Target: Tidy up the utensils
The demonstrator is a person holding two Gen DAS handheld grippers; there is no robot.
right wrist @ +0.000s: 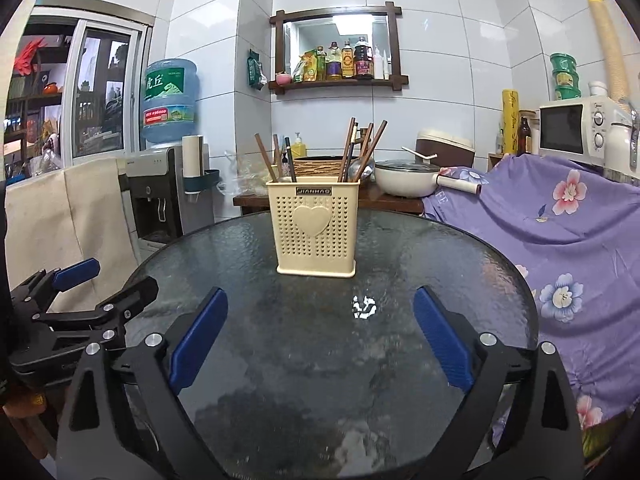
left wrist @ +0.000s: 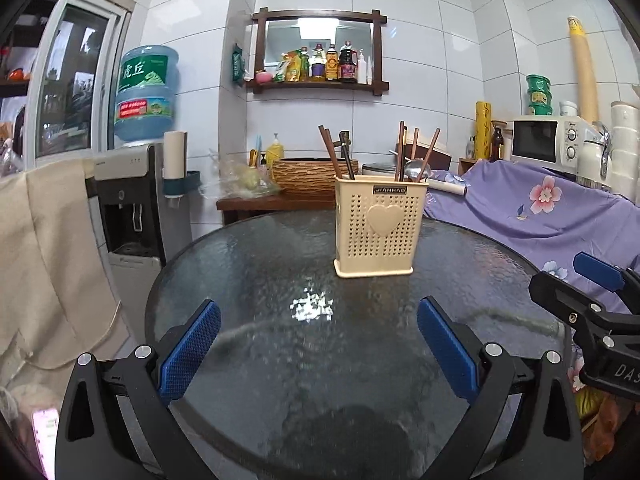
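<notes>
Looking along the left gripper (left wrist: 319, 346), its blue pads are spread wide with nothing between them, above a round glass table (left wrist: 248, 264); the cream utensil holder (left wrist: 378, 228) stands mid-table, chopsticks (left wrist: 334, 156) inside. In the right wrist view, the right gripper (right wrist: 320, 338) likewise gapes empty, facing the holder.

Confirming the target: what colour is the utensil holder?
Cream utensil holder with a raised heart, clearest in the right wrist view.

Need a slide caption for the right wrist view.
Open right hand-held gripper over glass table, facing cream utensil holder holding chopsticks and spoon.
</notes>
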